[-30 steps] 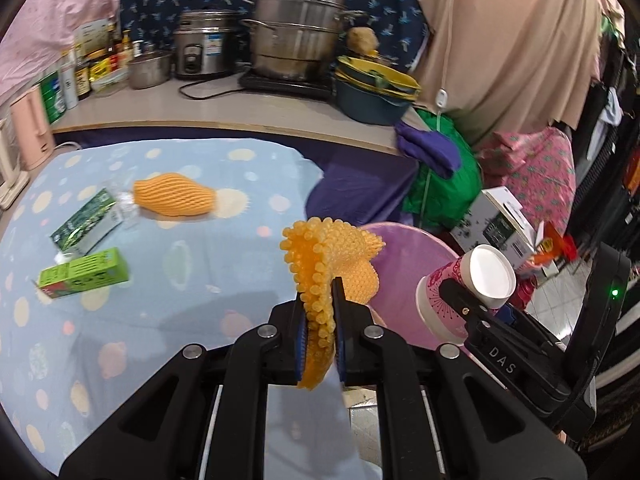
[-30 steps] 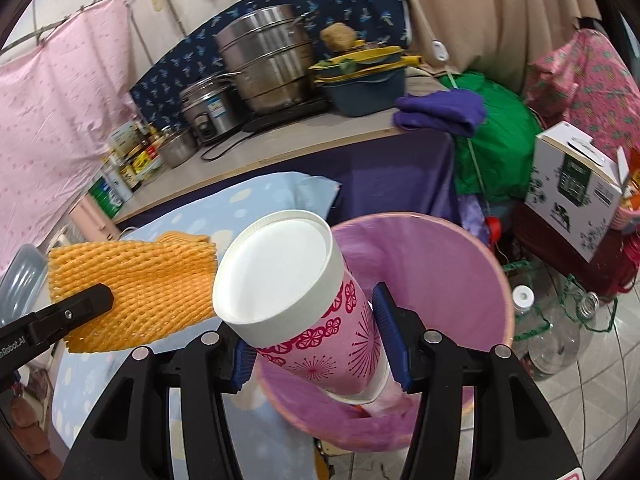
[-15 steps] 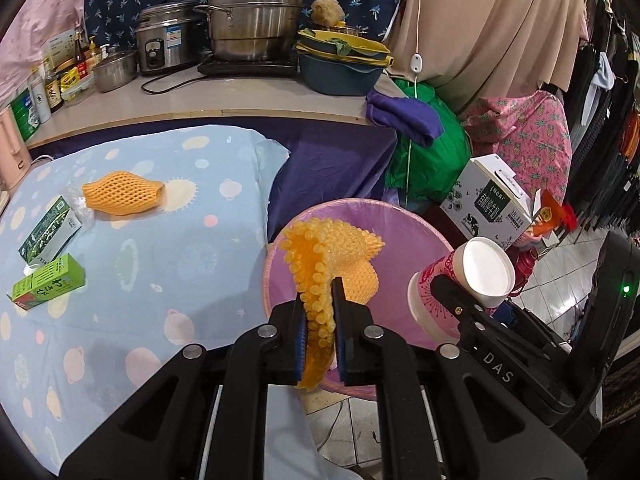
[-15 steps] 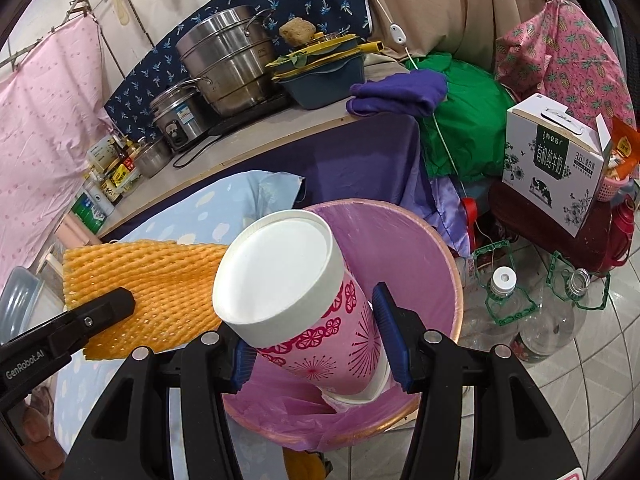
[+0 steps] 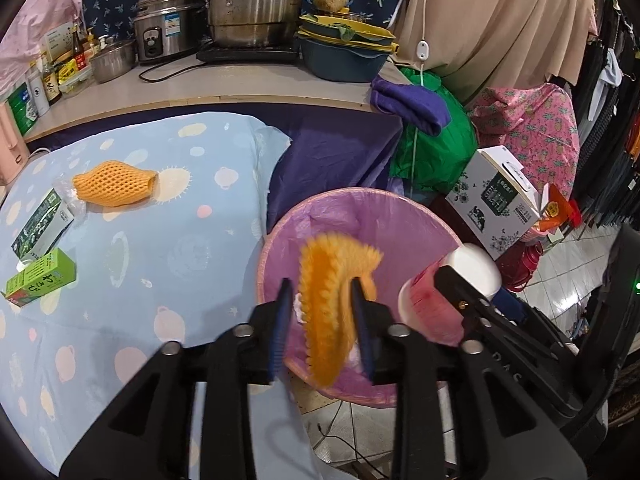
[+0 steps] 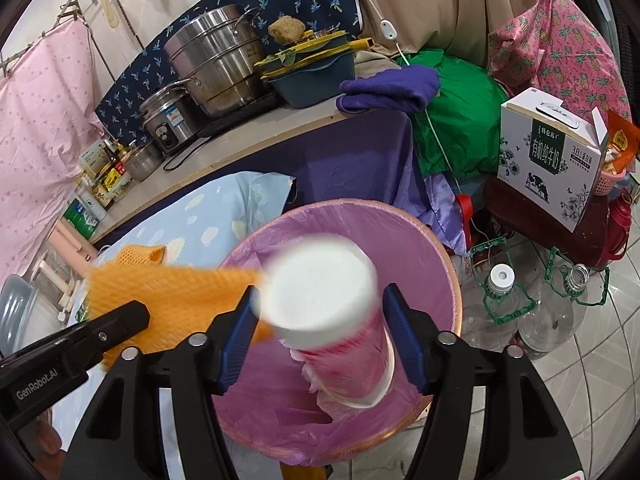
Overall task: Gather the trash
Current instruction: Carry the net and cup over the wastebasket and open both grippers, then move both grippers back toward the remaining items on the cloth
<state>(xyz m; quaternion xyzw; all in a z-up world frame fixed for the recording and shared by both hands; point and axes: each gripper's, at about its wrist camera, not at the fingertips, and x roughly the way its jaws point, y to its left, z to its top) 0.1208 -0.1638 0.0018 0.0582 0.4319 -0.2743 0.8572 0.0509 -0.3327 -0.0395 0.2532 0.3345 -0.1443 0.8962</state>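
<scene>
Both grippers hang over the bin with the pink liner (image 5: 404,224), also in the right wrist view (image 6: 436,256). My left gripper (image 5: 322,320) is open; an orange foam net (image 5: 328,312) is blurred between its spread jaws, falling free. My right gripper (image 6: 320,328) is open; the pink paper cup (image 6: 340,336) is blurred between its jaws, dropping into the bin. The cup also shows in the left wrist view (image 5: 448,292). A second orange foam net (image 5: 114,183) and two green cartons (image 5: 40,278) (image 5: 40,224) lie on the blue table (image 5: 172,256).
A counter (image 5: 224,84) behind holds pots, a rice cooker, basins and bottles. A purple cloth (image 5: 412,100), a green bag, a milk box (image 6: 548,160) and clear plastic bottles (image 6: 500,304) crowd the floor right of the bin.
Both grippers have opened over the bin. The foam net and the cup were let go and are falling, blurred. The view has shifted further over the bin.
</scene>
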